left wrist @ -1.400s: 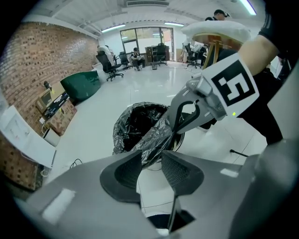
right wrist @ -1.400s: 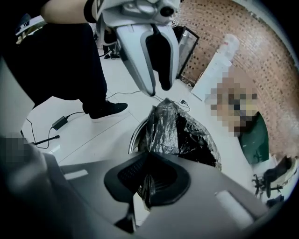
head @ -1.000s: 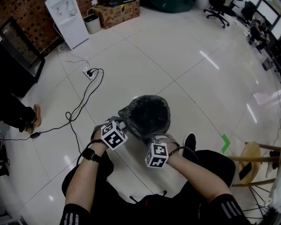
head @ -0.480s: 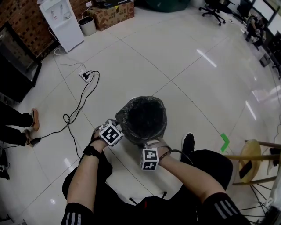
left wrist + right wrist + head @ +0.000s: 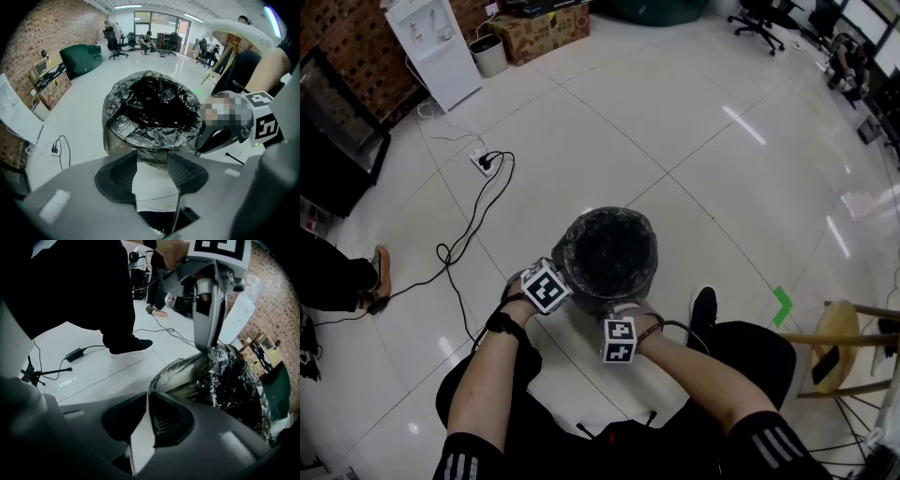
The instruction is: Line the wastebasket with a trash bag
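Note:
A round wastebasket (image 5: 581, 291) stands on the floor, and a black trash bag (image 5: 607, 251) hangs inside it with its edge folded over the rim. At the basket's near left side is my left gripper (image 5: 558, 275). In the left gripper view its jaws (image 5: 151, 157) have just been opening and stand apart, the bag's folded edge (image 5: 154, 136) just beyond the tips and nothing between them. My right gripper (image 5: 623, 317) is at the near rim. Its jaws (image 5: 147, 397) have just been opening to a narrow slit, empty, with the bag's film (image 5: 206, 366) beside the tips.
A black cable and power strip (image 5: 480, 157) lie on the tiles to the left. My black shoe (image 5: 703, 309) rests right of the basket, near a green floor mark (image 5: 781, 305) and a wooden stool (image 5: 848, 337). A white cabinet (image 5: 431, 47) and a small bin (image 5: 492, 53) stand far off.
Both grippers have sunk beside the basket. The bag's edge, bunched above the rim before, now sits folded down over it.

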